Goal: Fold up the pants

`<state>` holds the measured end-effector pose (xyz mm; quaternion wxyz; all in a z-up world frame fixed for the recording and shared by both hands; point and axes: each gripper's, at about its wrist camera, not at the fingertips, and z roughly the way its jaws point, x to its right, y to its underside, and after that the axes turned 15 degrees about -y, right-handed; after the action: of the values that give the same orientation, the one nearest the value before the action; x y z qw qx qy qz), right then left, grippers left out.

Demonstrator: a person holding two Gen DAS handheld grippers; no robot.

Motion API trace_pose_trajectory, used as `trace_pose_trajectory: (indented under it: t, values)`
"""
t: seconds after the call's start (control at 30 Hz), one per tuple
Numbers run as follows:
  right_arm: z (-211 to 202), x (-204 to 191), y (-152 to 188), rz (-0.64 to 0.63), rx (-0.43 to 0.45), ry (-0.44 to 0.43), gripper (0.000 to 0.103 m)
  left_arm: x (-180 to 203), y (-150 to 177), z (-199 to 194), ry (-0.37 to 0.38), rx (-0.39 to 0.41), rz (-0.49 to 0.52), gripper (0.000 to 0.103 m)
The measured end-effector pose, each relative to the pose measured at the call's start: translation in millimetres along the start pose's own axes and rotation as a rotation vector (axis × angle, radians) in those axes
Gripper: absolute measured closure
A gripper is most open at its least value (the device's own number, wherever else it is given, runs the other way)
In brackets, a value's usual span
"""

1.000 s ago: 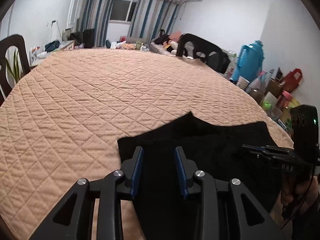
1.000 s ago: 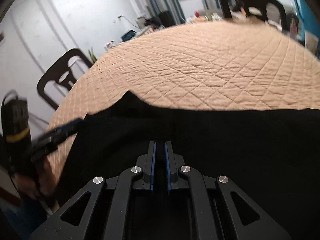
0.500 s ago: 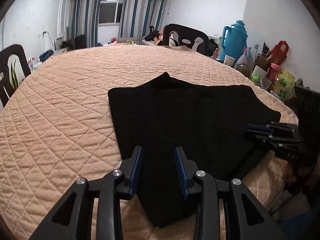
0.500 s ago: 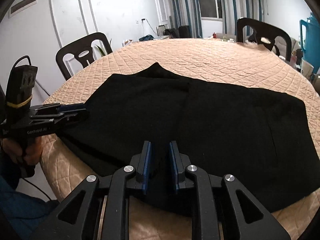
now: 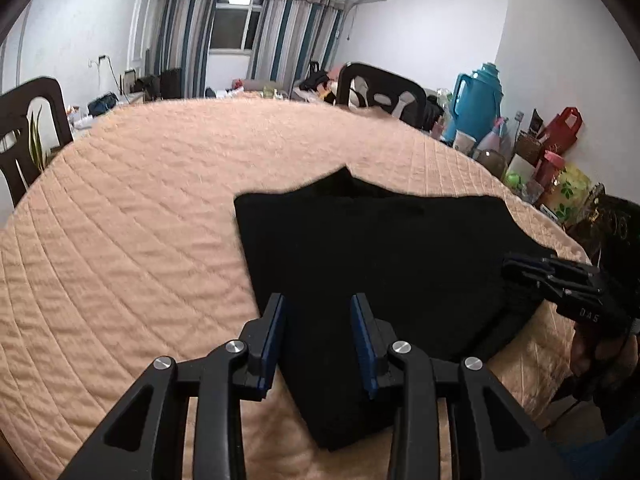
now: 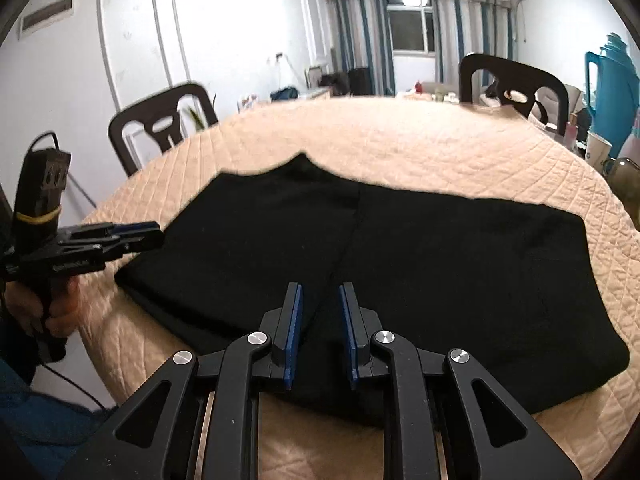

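Black pants (image 6: 400, 272) lie flat, already folded into a compact block, near the edge of the quilted tabletop (image 5: 140, 220). Left hand-held gripper (image 5: 318, 336) and right hand-held gripper (image 6: 318, 328): both spread, empty, above the cloth. Perhaps 1 fold left.

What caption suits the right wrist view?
Black pants lie folded on a quilted table cover; both grippers, right and left, hover open, holding nothing.

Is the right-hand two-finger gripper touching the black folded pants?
Apart. The left wrist view shows the right gripper off the black folded pants, jaws empty.
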<state>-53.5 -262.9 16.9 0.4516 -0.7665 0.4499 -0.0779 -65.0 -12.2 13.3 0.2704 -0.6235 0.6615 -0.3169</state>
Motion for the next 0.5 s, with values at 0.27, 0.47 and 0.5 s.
trace_pose_trajectory:
  t: [0.27,0.47,0.5]
  values:
    - [17,5,1,0.024,-0.075,-0.015,0.084,1,-28,19,-0.049,-0.009,-0.033,0.067]
    - [22,9,-19,0.075,-0.008,-0.049,0.084,5,-49,43,-0.066,-0.024,-0.038,0.065]
    - [27,7,-18,0.072,-0.021,-0.062,0.084,4,-49,47,-0.065,-0.029,-0.04,0.065]
